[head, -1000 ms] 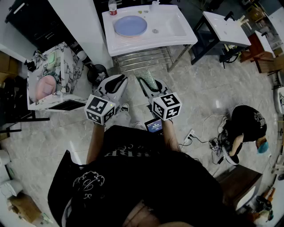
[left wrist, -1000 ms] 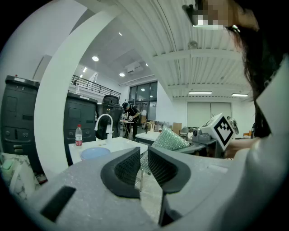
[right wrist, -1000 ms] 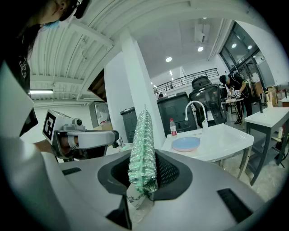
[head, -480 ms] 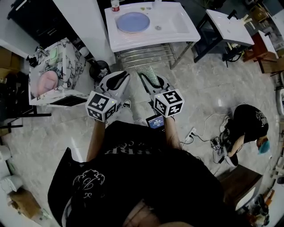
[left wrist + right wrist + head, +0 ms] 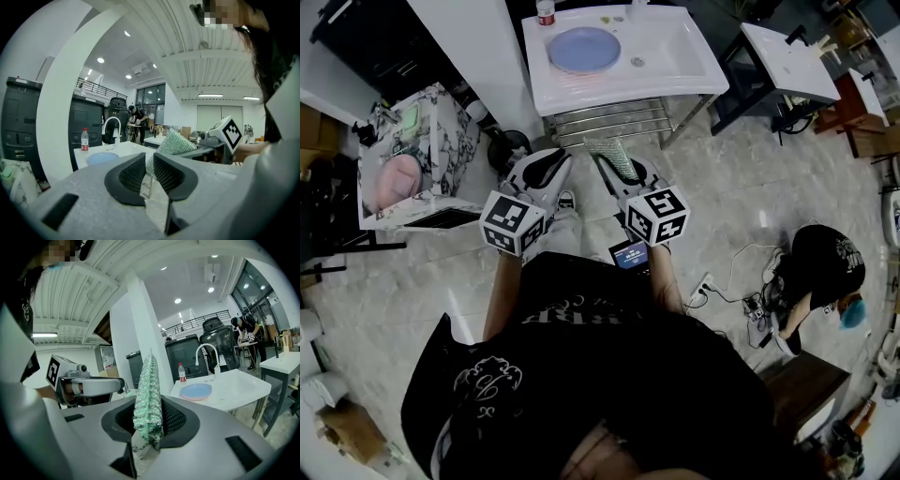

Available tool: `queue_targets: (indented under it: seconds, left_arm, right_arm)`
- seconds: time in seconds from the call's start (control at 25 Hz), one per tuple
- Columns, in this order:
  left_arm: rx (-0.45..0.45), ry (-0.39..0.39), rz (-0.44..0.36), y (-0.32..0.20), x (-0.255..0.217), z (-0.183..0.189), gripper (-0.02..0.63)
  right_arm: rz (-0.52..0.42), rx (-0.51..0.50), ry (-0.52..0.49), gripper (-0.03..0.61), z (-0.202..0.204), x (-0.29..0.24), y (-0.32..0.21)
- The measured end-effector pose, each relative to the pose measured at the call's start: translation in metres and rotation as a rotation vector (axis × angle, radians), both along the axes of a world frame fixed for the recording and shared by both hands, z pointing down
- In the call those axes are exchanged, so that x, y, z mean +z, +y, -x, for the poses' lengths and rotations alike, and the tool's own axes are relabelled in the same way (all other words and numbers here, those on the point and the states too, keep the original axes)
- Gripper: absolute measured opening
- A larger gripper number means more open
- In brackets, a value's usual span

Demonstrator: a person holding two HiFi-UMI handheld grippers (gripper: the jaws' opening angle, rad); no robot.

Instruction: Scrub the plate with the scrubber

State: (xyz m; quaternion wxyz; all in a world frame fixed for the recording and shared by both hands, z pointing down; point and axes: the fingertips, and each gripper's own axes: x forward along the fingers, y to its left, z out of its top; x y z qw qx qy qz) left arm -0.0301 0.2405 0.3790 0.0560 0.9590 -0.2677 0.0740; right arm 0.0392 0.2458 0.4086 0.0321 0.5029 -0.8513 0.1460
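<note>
A pale blue plate [image 5: 584, 49] lies on the left part of a white sink unit [image 5: 675, 82] ahead of me; it also shows as the plate [image 5: 197, 391] and the plate [image 5: 102, 158] in the two gripper views. My right gripper [image 5: 614, 159] is shut on a green mesh scrubber [image 5: 148, 397], which stands upright between its jaws; the scrubber [image 5: 614, 156] points toward the sink. My left gripper [image 5: 546, 169] is shut with nothing in it, its jaws nearly touching [image 5: 149, 169]. Both are held over the floor, short of the sink.
A red-capped bottle [image 5: 546, 13] and a tap [image 5: 206, 352] stand at the sink's back edge, a metal rack [image 5: 605, 120] below it. A marbled box [image 5: 412, 159] is at left, a second white stand [image 5: 783, 58] at right. A person crouches on the floor [image 5: 820, 272].
The sink unit and the plate have slid slightly up and to the right in the head view. Both grippers have shifted a little upward toward the sink.
</note>
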Motion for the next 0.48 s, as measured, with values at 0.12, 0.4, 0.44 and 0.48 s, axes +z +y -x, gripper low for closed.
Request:
queue_targets:
  seconds: [0.12, 0.4, 0.44, 0.48]
  left_arm:
    - [0.013, 0.004, 0.015, -0.028, 0.005, -0.005, 0.052]
    - [0.037, -0.021, 0.024, -0.119, 0.011, -0.006, 0.054]
    - [0.039, -0.022, 0.027, -0.132, 0.011, -0.005, 0.054]
    - [0.040, -0.018, 0.033, -0.145, 0.010, -0.004, 0.054]
  right_arm:
    - [0.015, 0.006, 0.013, 0.091, -0.005, 0.004, -0.025]
    - [0.049, 0.026, 0.027, 0.091, -0.006, 0.009, -0.110]
    - [0.052, 0.027, 0.028, 0.091, -0.004, 0.008, -0.123]
    - [0.055, 0.027, 0.029, 0.091, -0.002, 0.008, -0.135]
